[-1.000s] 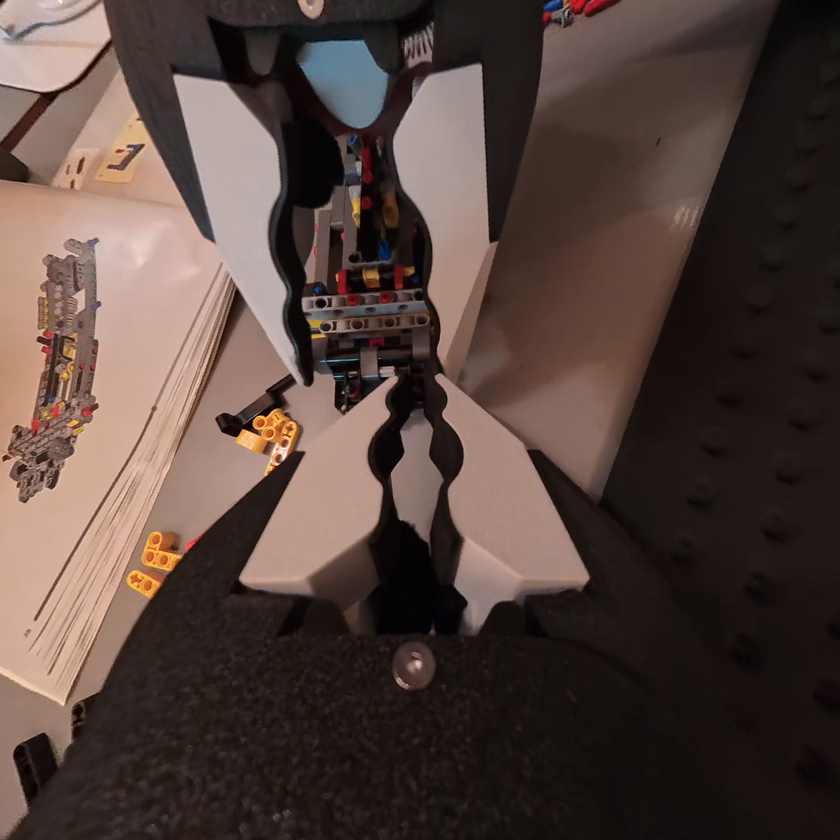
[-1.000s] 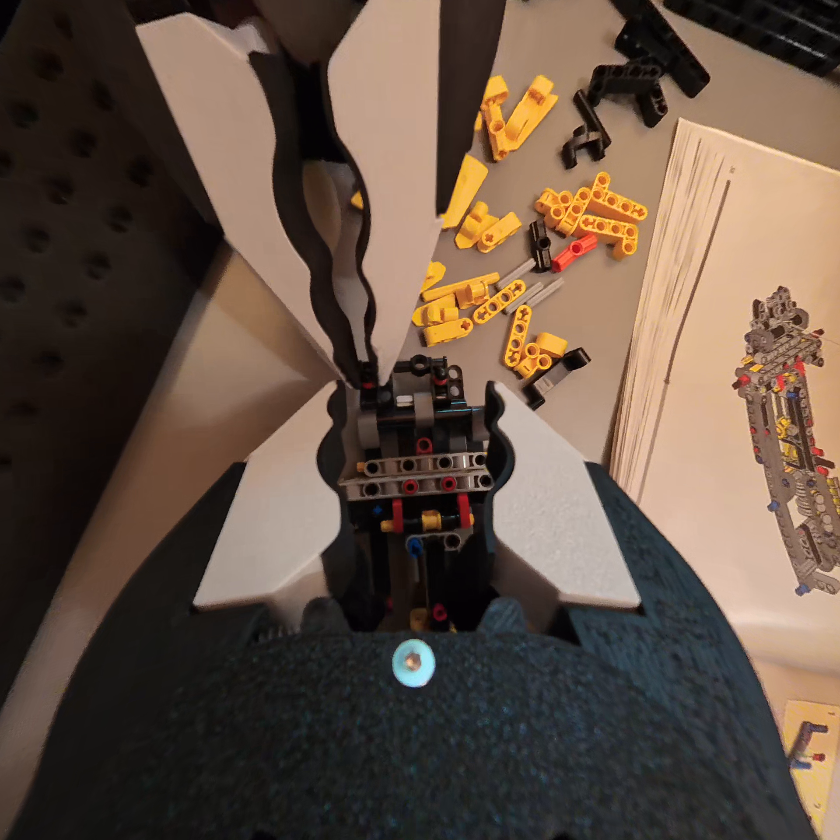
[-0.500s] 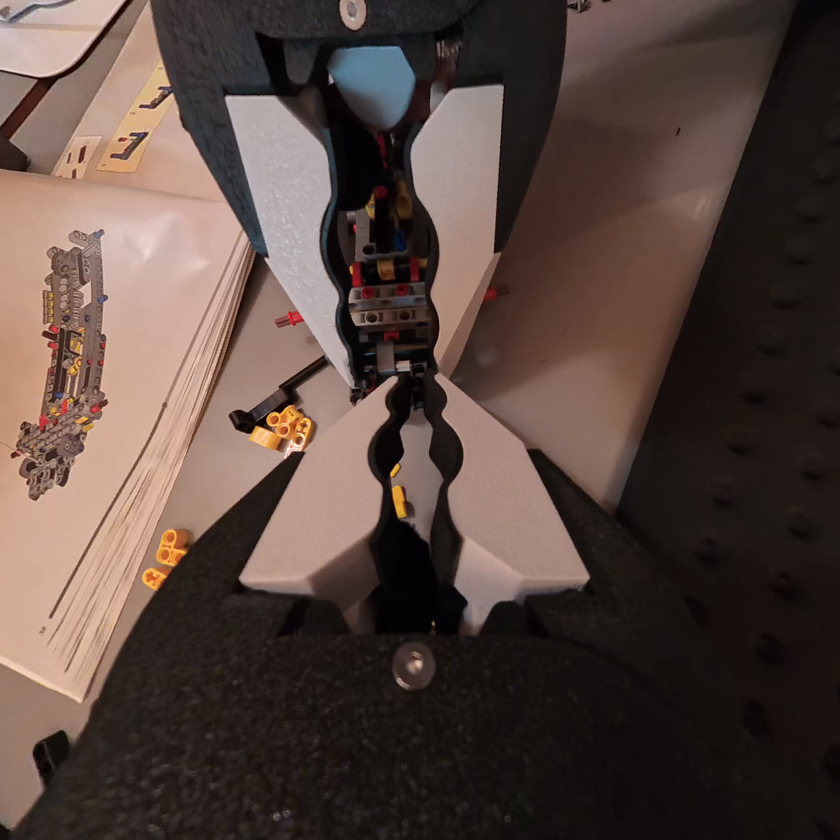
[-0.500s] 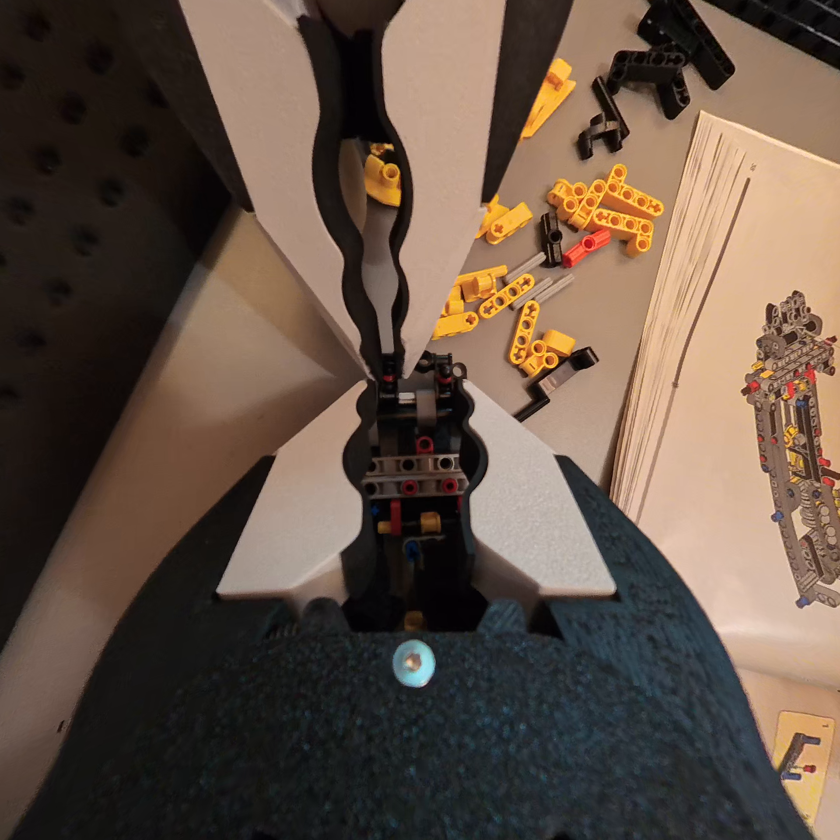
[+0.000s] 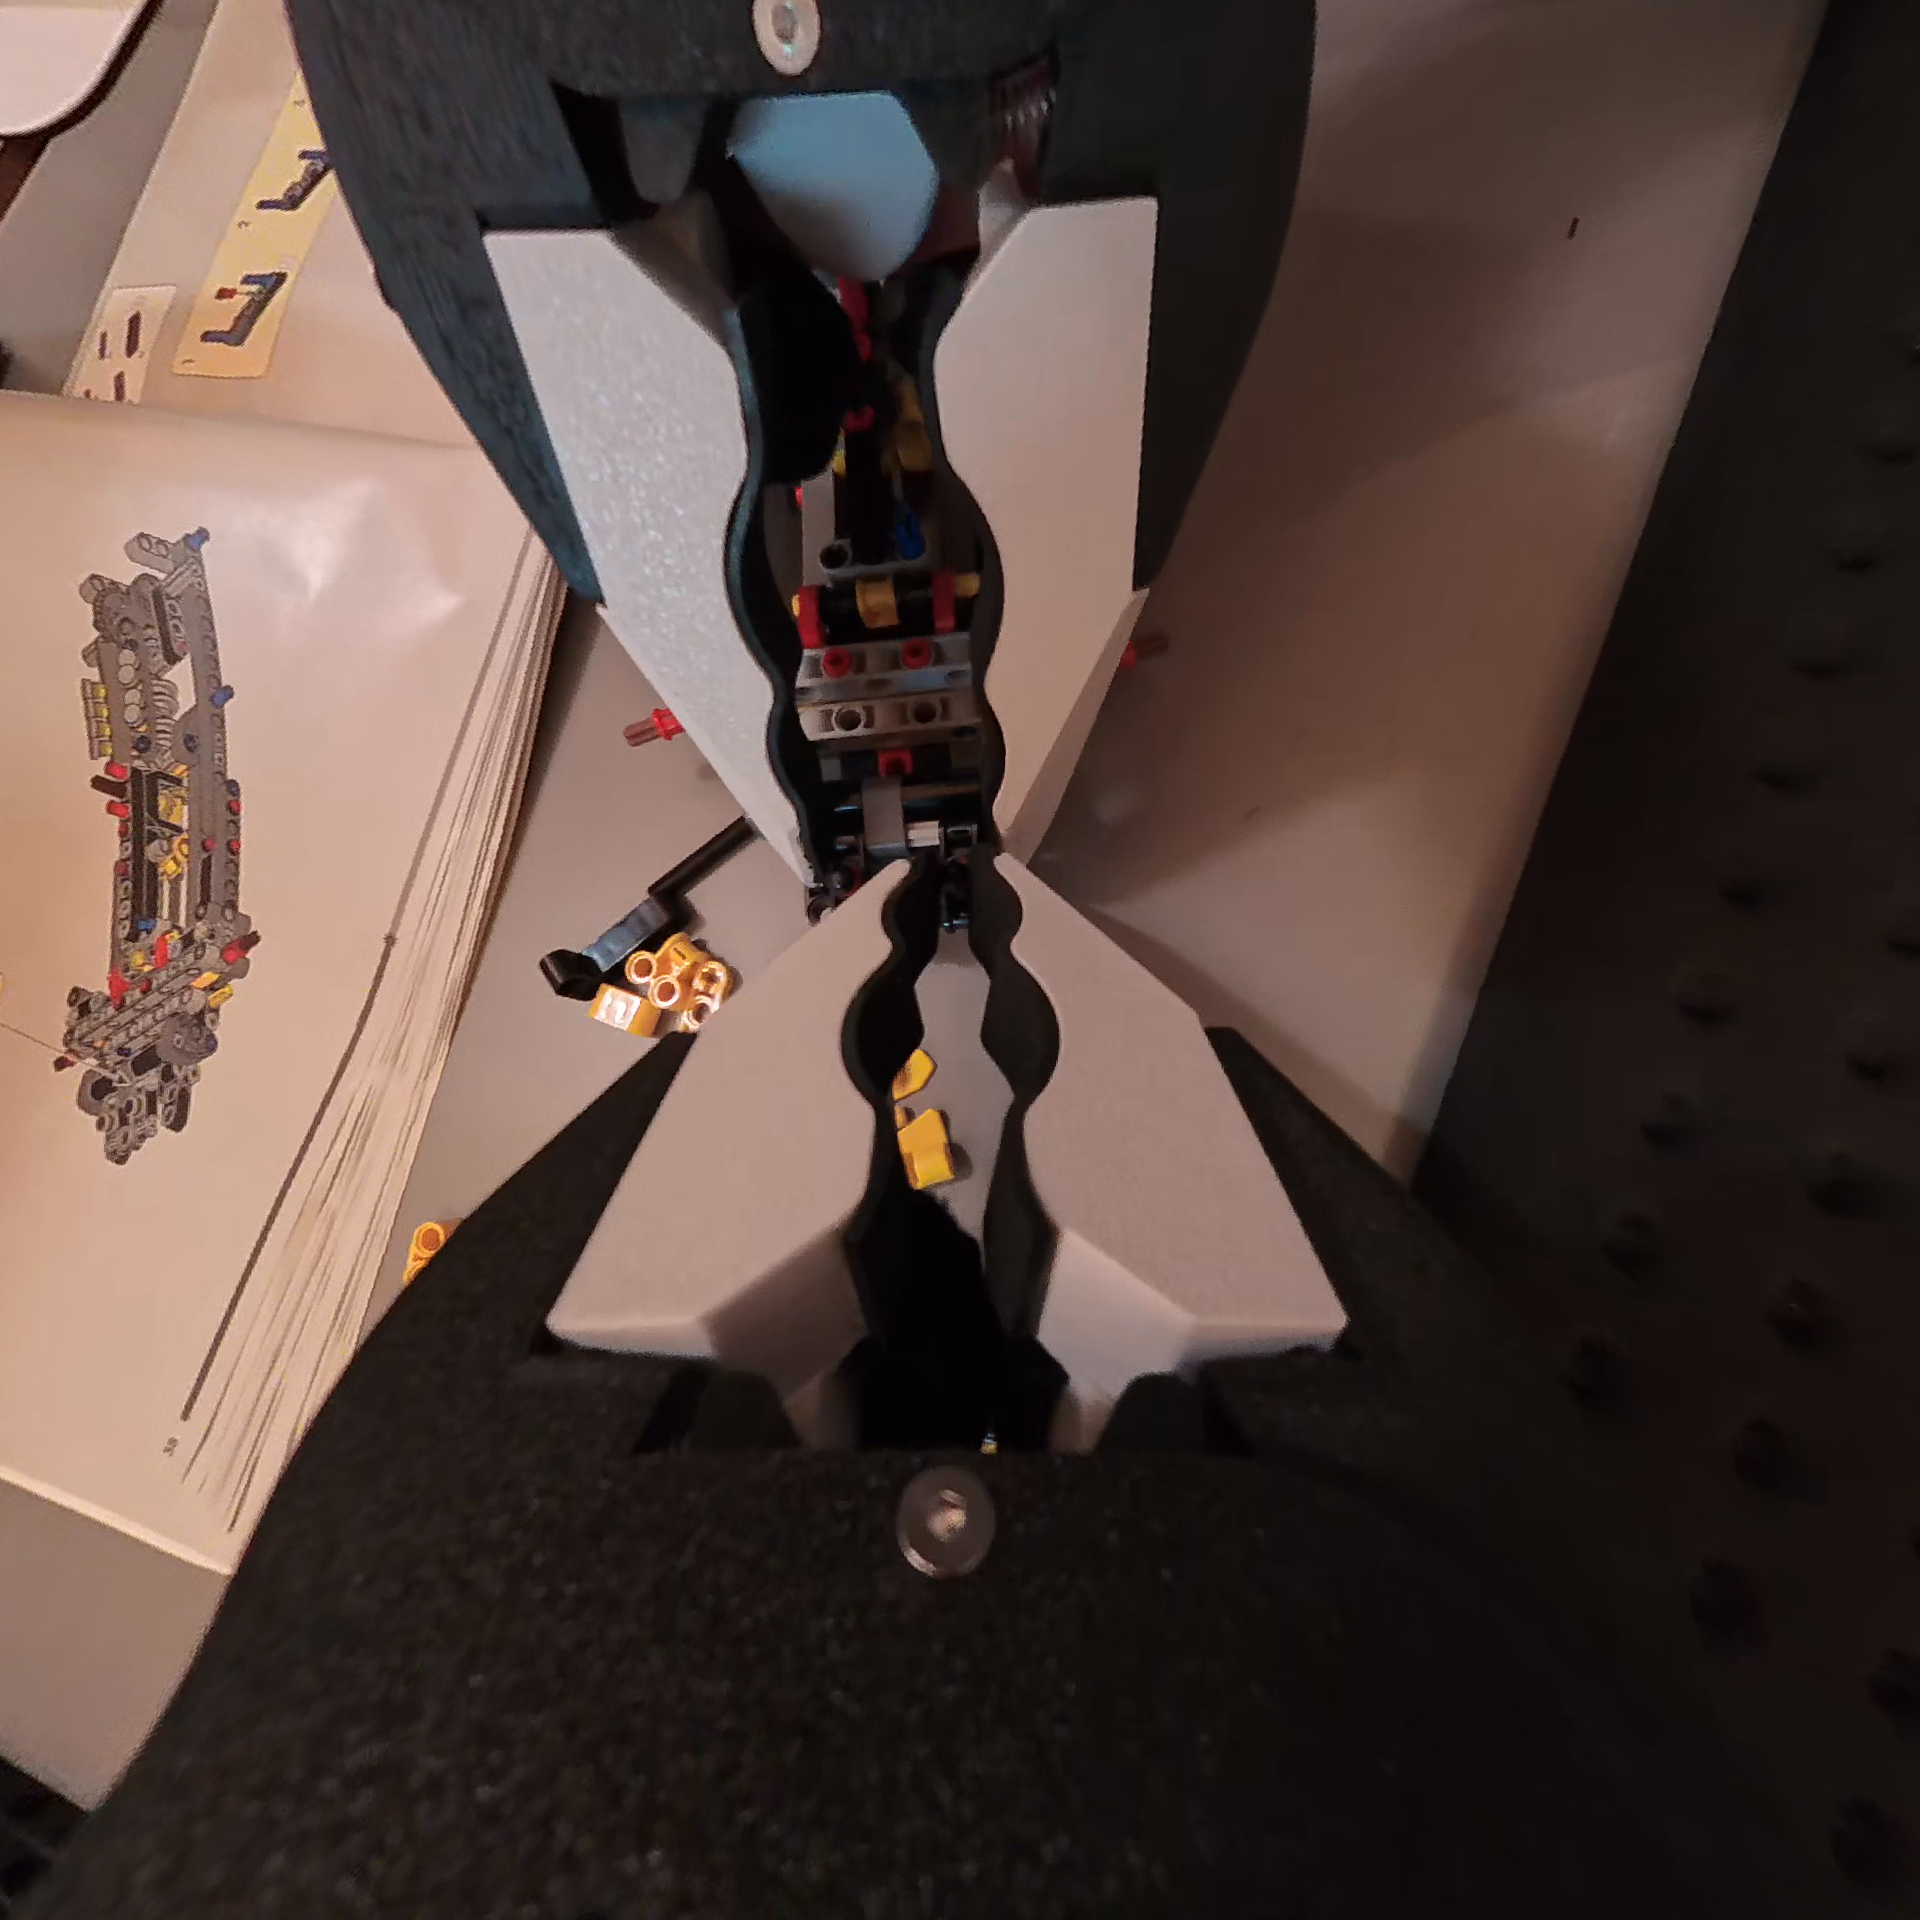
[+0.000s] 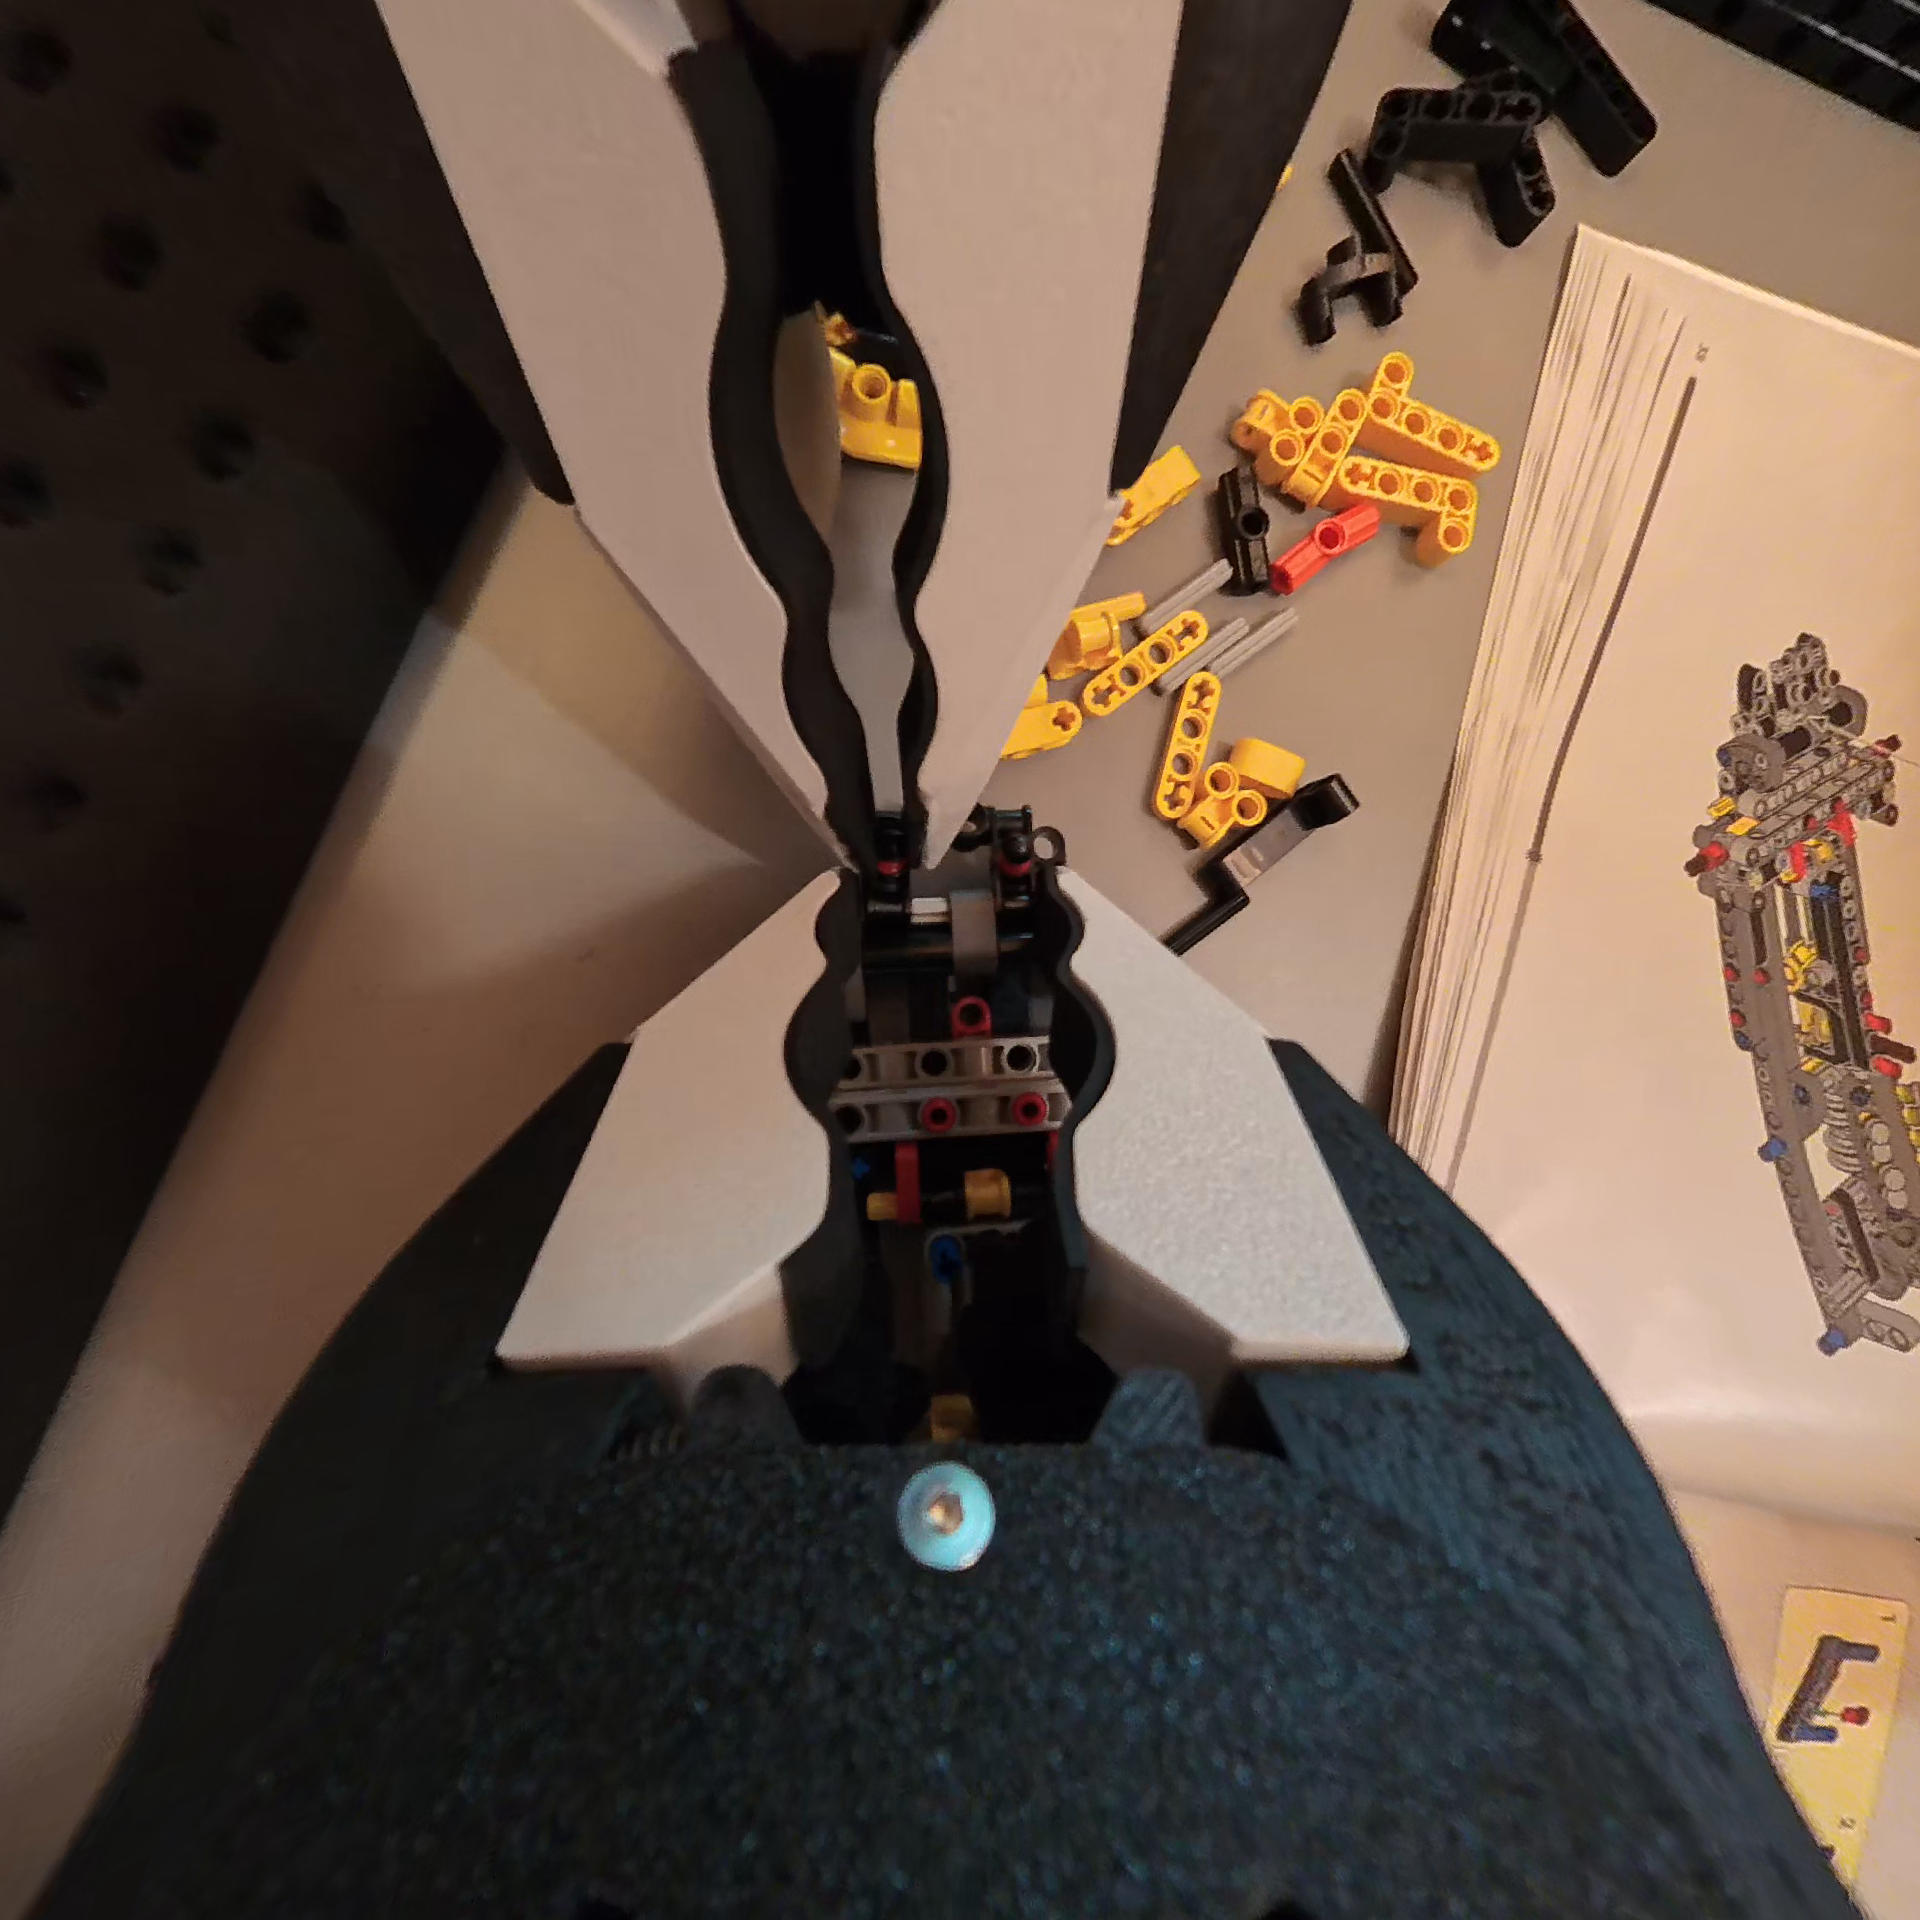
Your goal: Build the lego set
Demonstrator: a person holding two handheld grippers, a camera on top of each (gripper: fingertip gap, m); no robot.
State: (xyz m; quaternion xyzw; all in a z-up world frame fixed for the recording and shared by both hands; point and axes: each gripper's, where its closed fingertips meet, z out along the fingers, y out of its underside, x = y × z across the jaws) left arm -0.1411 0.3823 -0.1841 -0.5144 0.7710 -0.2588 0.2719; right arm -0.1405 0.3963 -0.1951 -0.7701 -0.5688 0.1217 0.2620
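Right tongs [image 6: 951,894] (wavy black rubber pads) clamp the studded grey-black lego chassis [image 6: 951,1081]; left tongs [image 5: 951,883] pinch its tip.

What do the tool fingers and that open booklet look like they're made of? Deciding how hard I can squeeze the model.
The right tool fingers look like matte grey, grainy plastic, possibly printed, lined with wavy black strips, probably rubber or foam. The model shows glossy moulded plastic beams and pins. The instruction booklet is thick stacked paper with a slight sheen; page edges are visible.
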